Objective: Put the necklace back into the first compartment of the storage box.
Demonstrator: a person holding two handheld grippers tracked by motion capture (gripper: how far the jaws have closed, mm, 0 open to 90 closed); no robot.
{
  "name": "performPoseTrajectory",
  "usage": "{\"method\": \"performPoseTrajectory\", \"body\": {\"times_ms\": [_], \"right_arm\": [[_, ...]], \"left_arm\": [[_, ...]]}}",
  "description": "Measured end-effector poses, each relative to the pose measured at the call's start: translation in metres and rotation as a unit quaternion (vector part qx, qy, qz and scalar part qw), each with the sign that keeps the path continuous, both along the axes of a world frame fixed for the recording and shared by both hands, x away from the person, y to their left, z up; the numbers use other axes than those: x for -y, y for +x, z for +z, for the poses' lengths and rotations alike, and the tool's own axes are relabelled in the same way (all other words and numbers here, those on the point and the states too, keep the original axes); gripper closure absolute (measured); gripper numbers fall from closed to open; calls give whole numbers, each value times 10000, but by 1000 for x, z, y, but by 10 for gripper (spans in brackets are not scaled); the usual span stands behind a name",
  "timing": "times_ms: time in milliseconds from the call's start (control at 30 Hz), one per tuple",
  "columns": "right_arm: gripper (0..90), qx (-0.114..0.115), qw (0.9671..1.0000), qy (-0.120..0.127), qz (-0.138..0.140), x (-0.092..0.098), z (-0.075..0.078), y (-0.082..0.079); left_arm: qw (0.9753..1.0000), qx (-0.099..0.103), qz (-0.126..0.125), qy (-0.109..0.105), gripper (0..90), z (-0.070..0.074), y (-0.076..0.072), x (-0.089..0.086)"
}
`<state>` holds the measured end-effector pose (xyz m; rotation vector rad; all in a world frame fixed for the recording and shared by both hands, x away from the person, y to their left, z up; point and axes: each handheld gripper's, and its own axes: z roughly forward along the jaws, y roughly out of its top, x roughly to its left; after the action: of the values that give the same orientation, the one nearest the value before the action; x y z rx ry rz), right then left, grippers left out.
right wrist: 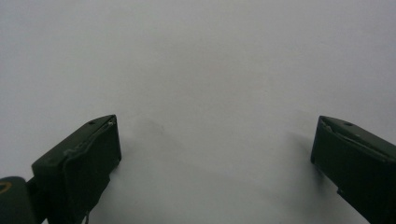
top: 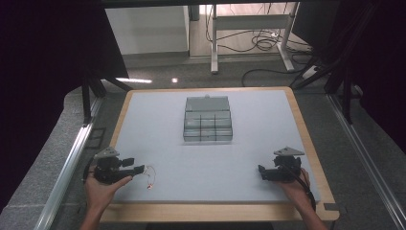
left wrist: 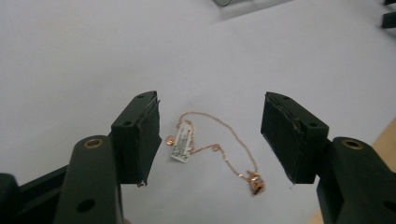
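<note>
A thin rose-gold necklace [left wrist: 219, 151] with a small white tag [left wrist: 182, 144] and a pendant [left wrist: 255, 182] lies loose on the white mat. In the high view the necklace [top: 150, 176] sits just right of my left gripper [top: 139, 168]. That left gripper [left wrist: 210, 135] is open, its jaws standing wide on either side of the chain without touching it. My right gripper [top: 261, 171] rests near the mat's front right, held by a hand. In its own view the right gripper [right wrist: 215, 154] is open over bare mat.
A clear plastic compartment box [top: 208, 119] with its lid up stands at the mat's middle back. The white mat [top: 201, 158] lies on a wooden-edged table [top: 210, 211]. Metal rails run along both sides; desk legs and cables are on the floor beyond.
</note>
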<state>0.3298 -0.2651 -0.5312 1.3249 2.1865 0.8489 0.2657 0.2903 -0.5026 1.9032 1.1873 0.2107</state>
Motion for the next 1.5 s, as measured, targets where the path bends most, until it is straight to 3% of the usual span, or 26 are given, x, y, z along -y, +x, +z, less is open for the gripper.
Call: {"method": "performPoseTrajectory", "body": {"times_ms": [233,400,500,733,1167,1500], "right_arm": [[17,9,10000,3,18,0,0,0],[19,23,10000,13,9,0,0,0],[21,25,10000,19,10,0,0,0],[21,38,10000,21,17,0,-1,-1],[22,40,10000,21,8,0,-1,-1],[22,37,10000,20,13,0,-1,-1]], "left_arm": [[9999,1,-134,104,398,4,-2,4],[9996,-33,-285,-38,414,8,-6,8],[9993,-13,-361,-2,423,10,-9,11],[9979,-193,-529,309,448,1,-17,15],[9911,-462,-991,757,550,-11,-24,30],[9874,-573,-1038,1045,625,-18,-24,38]]}}
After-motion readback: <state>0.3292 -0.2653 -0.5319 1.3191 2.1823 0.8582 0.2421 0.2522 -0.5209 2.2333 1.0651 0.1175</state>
